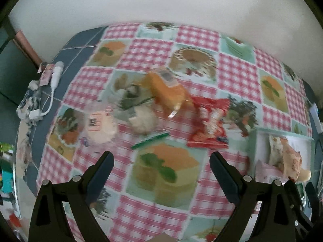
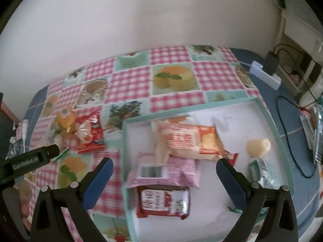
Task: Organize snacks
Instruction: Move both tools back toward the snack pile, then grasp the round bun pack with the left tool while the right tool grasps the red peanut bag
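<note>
Meanwhile we held both grippers over the checked tablecloth (image 1: 153,46), neither gripping anything. Left gripper (image 1: 161,165) had its fingers spread wide w/ nothing between them, hovering above the cloth near the loose snacks: an orange packet (image 1: 165,88), a red packet (image 1: 210,121) just right of it, a pale round snack (image 1: 101,127) and a cream one (image 1: 141,119) to the left, plus a small green strip (image 1: 150,140) in front. Right gripper (image 2: 164,169) was likewise spread wide, empty, above the mint-rimmed tray (image 2: 268,113). In the tray we saw a long cream-orange packet (image 2: 187,141), a pink packet (image 2: 167,171) partly under it, a red-white packet (image 2: 163,203) nearest us, and a round yellow sweet (image 2: 258,146) touching a silver-green wrapper (image 2: 258,170) on the right. Images were blurred, so labels couldn't be read.
</note>
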Tool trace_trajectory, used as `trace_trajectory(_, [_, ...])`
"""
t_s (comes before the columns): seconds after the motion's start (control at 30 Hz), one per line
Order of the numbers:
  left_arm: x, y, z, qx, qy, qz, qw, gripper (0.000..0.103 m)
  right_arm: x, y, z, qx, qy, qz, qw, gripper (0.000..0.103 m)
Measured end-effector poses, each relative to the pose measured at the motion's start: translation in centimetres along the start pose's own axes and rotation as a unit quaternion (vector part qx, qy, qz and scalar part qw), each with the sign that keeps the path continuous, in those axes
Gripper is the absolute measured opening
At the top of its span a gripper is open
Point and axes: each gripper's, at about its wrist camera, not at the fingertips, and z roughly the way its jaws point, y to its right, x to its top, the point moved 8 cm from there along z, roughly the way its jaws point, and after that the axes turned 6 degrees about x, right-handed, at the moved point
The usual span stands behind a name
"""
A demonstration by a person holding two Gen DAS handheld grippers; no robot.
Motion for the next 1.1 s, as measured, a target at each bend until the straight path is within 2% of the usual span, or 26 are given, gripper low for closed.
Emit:
trace_trajectory(0.27, [1.2, -5.9, 1.0, 0.014, -0.005, -0.054, 0.9984, 0.096, 0.6, -3.6, -0.4, 0.01, 0.039, -0.04, 0.998, 0.103])
trace_trajectory(0.47, [1.4, -9.8, 1.8, 0.029, -0.008, -0.089, 0.9956, 0.096, 0.6, -6.7, 0.4, 0.035, 0.032, -0.063, 0.997, 0.103])
trace_trajectory(0.93, [1.8, -12.6, 4.0, -0.005, -0.037, -0.135, 0.9901, 0.096, 2.1, -13.5, 2.9, 0.085, 0.025, -0.083, 0.993, 0.103])
trace_trajectory(1.1, [2.2, -12.8, 5.2, 0.0, -0.043, -0.136, 0.9897, 0.096, 2.5, -14.8, 4.6, 0.082, 0.014, -0.083, 0.993, 0.099])
